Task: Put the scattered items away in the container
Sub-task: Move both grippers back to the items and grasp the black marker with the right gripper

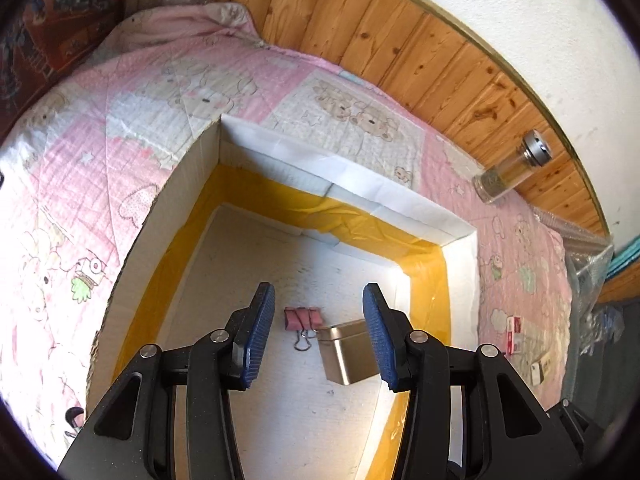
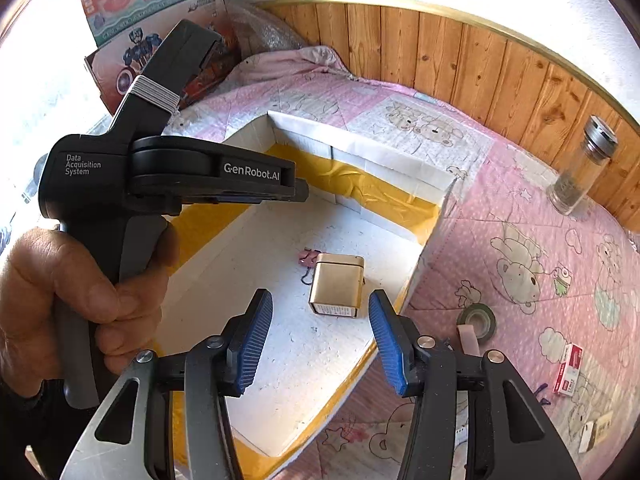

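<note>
Box (image 2: 360, 152) at frame centre already holds tin (image 2: 338, 284) and clip (image 1: 302, 320); both grippers (image 1: 318, 334) (image 2: 320, 344) wide, empty. Right should centre jaws over tape roll (image 2: 478, 316), lower right, before closing.

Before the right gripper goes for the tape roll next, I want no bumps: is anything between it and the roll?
Nothing visible blocks it. The right gripper hangs open over the box's near corner, and the tape roll lies on bare quilt just outside that wall. The tin and binder clip are inside the box.
</note>
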### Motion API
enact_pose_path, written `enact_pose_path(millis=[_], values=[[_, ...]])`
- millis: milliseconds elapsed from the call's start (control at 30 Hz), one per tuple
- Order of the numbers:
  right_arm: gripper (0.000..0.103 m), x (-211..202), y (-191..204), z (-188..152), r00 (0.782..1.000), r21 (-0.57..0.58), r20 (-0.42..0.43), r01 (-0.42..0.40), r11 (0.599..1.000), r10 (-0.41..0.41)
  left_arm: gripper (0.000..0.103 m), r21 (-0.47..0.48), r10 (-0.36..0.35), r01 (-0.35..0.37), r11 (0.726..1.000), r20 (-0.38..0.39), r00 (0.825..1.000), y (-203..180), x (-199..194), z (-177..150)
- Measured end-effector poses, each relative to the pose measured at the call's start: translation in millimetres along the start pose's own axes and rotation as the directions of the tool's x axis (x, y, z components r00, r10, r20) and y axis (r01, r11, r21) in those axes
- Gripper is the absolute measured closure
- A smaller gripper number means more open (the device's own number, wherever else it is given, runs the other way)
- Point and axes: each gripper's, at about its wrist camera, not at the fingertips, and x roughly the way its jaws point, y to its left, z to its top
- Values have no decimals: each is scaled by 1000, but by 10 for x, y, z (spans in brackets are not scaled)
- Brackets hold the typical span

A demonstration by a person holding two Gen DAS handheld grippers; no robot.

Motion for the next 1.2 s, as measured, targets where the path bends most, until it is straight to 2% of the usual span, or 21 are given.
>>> enact_pose_path(millis=[100,167,233,367,500,633,700,800,933,1000,1067,1133,1200], values=[[51,-142,67,-168,997,8,79,-16,1000,16,55,66,16,-21,998,70,997,-124,-275,-159],[51,-219,-76,-268,991,9,130,-28,1000,26,55,99,18,-29,995,114,993,-186,-451,-281],[51,-383,-36,-408,984,2,177,-25,1000,24,55,120,9,-26,992,146,989,-241,-597,-394],[51,-678,-6,-752,964,-21,264,1,1000,5,55,173,-28,-6,985,192,981,-404,-829,-642],[51,-849,-86,-1074,938,6,346,-22,1000,18,55,243,-53,-5,970,231,972,-628,-977,-905],[51,-932,-236,-1256,927,59,374,-40,997,15,55,288,-73,1,958,240,968,-807,-1013,-1158],[51,-1009,-321,-1296,922,83,386,-60,995,24,55,319,-93,18,948,221,971,-906,-968,-1299],[51,-1125,-485,-1394,917,125,398,-50,991,-4,55,386,-119,45,922,170,978,-1101,-844,-1549],[51,-1210,-862,-1577,926,256,350,50,965,-141,55,447,-168,129,885,49,985,-1387,-607,-1818],[51,-1204,-1109,-1703,933,347,282,117,931,-222,55,456,-180,164,875,-9,984,-1504,-462,-1899],[51,-1133,-1379,-1851,944,438,179,176,881,-277,55,465,-183,186,865,-53,982,-1615,-312,-1947],[51,-1010,-1612,-2012,955,501,71,215,838,-287,55,467,-176,190,863,-75,982,-1706,-172,-1970],[52,-889,-1782,-2154,965,547,7,216,809,-263,55,464,-164,186,866,-88,982,-1790,-21,-1961]])
